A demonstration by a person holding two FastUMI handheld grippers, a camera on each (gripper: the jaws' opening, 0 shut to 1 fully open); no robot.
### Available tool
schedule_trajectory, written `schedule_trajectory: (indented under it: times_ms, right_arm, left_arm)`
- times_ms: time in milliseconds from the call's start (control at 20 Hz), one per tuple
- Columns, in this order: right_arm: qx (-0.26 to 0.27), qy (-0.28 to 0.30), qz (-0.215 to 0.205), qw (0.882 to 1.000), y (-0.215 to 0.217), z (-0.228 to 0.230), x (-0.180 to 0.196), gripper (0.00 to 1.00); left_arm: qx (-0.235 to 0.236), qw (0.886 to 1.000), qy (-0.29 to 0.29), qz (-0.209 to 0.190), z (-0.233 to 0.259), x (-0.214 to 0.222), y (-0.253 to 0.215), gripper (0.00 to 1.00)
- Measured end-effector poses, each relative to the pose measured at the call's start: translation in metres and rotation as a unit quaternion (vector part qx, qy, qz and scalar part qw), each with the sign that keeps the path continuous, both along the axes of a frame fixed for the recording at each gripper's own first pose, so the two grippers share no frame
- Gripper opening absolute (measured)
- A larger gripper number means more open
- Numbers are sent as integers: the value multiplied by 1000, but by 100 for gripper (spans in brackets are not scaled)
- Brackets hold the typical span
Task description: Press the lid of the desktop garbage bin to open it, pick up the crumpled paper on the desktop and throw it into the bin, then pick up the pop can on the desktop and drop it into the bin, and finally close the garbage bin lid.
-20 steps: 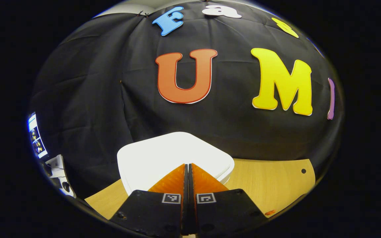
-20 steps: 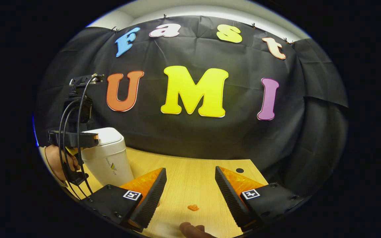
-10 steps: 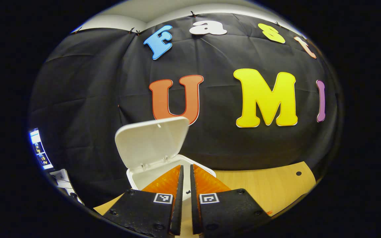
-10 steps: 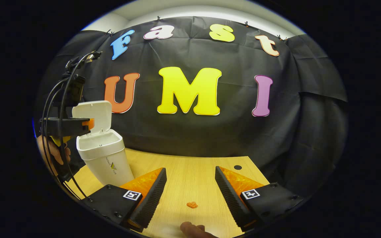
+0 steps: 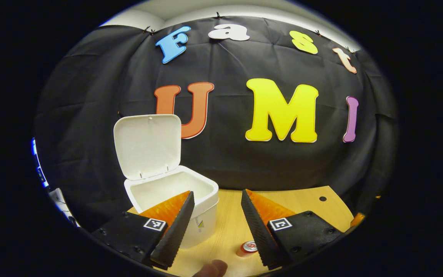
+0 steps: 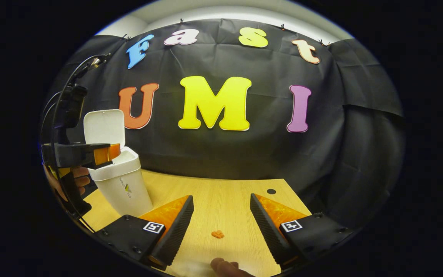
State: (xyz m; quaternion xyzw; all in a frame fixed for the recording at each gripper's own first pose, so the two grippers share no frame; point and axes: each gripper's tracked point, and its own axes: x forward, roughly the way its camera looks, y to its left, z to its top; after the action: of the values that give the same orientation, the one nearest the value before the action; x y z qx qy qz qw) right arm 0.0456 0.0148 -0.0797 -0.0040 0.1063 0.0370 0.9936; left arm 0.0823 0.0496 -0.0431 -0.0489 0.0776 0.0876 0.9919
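The garbage bin [image 5: 175, 204] stands on the wooden desk [image 5: 302, 200] in front of the black cloth wall, and its lid [image 5: 147, 145] is swung up and back, nearly upright above the rear rim, leaving the white interior open. In the left gripper view, the left gripper [image 5: 215, 215] has its two fingers spread wide with nothing between them; one finger overlaps the front of the bin. Just beside the bin on the desk, low in that view, stands the pop can [image 5: 247, 248], partly hidden behind the other finger. A fingertip [image 5: 212, 268] of the person shows at the bottom edge.

In the right gripper view, the right gripper [image 6: 221, 219] is likewise spread and empty above the desk, well to the side of the bin [image 6: 123, 184]. A small orange scrap [image 6: 217, 234], possibly a bit of debris, lies on the desk between its fingers. The left gripper [image 6: 108, 153] hovers at the bin's rim there, held by a hand [image 6: 69, 181].
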Motion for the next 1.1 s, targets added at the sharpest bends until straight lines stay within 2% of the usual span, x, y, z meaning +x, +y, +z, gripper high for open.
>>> schedule_trajectory:
  times_ms: [350, 600, 950, 1100]
  right_arm:
    - [-15, 38, 2, 999, 1, -42, 16, 94]
    - [-28, 84, 15, 996, 10, -92, 37, 94]
    - [-34, 162, 23, 986, 8, -174, 65, 94]
    - [-38, 203, 18, 978, 0, -212, 76, 92]
  left_arm:
    - [16, 999, 35, -12, -36, -14, -15, 90]
    - [19, 996, 81, -11, -76, -24, -22, 94]
    - [25, 988, 151, -6, -135, -29, -29, 94]
    - [25, 983, 181, -7, -158, -27, -35, 94]
